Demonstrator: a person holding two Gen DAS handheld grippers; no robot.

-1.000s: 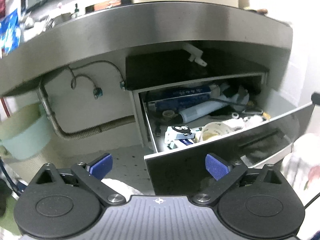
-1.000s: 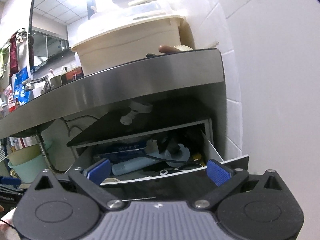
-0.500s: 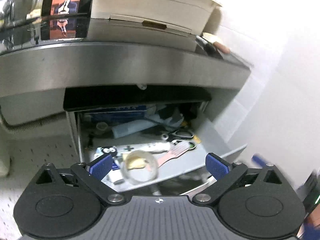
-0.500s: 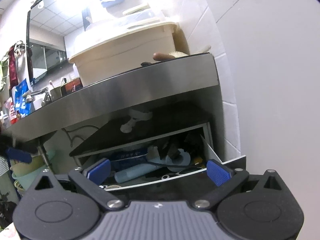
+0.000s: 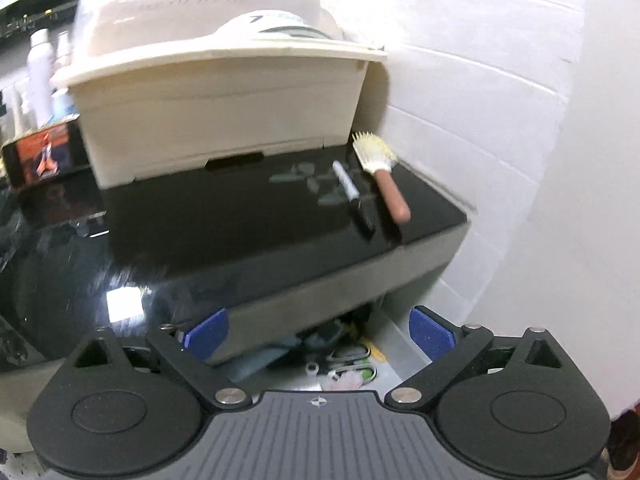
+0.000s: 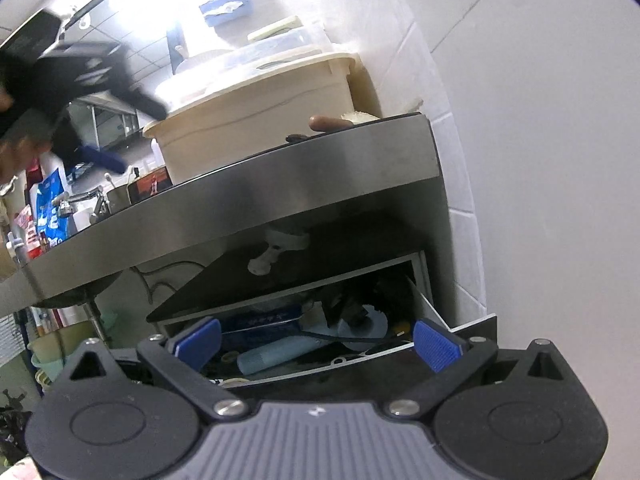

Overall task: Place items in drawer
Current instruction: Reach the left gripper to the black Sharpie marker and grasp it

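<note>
The drawer (image 6: pixel 452 326) under the steel counter stands open and crowded: a blue box (image 6: pixel 260 320), a pale blue tube (image 6: pixel 276 354) and dark odds and ends. My right gripper (image 6: pixel 316 342) hangs open and empty just in front of it. My left gripper (image 5: pixel 318 336) is open and empty too, raised above the black countertop (image 5: pixel 240 220). On that top lie a brown-handled brush (image 5: pixel 384 176) and a marker pen (image 5: pixel 352 196). Part of the drawer (image 5: pixel 396 344) shows below the counter edge. In the right wrist view the left gripper (image 6: pixel 84 76) is a blur at upper left.
A big cream plastic bin (image 5: pixel 216 112) fills the back of the countertop. A white tiled wall (image 5: pixel 500 160) closes off the right side. Bottles and a small picture box (image 5: pixel 44 156) stand to the left. A tap (image 6: pixel 80 200) and blue packets sit further left.
My left gripper has risen from drawer height to above the counter and now looks down on the brush and pen. The right gripper has barely shifted before the open drawer.
</note>
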